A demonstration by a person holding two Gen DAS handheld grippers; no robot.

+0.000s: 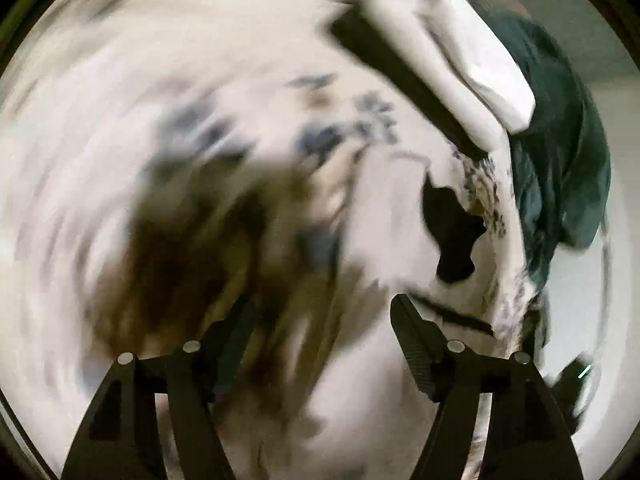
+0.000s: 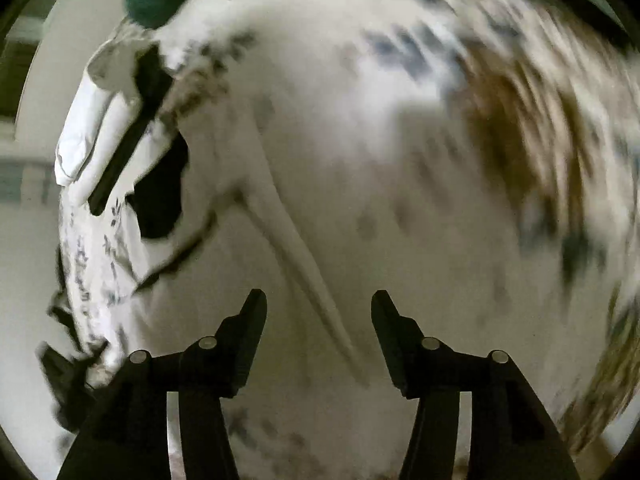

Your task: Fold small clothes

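Both my left gripper (image 1: 324,316) and right gripper (image 2: 319,308) hang released, nothing pinched, over the printed white garment (image 2: 360,160) spread directly ahead, blurred, neither clearly nearer.

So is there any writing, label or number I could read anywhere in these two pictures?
None can be read.
White patterned garment: dark blue and brown marks, motion-blurred; they look like a print, not lettering.
Folded white cloth: no text visible.
Dark green cloth: plain.
Left gripper and right gripper: black fingers, no markings visible.
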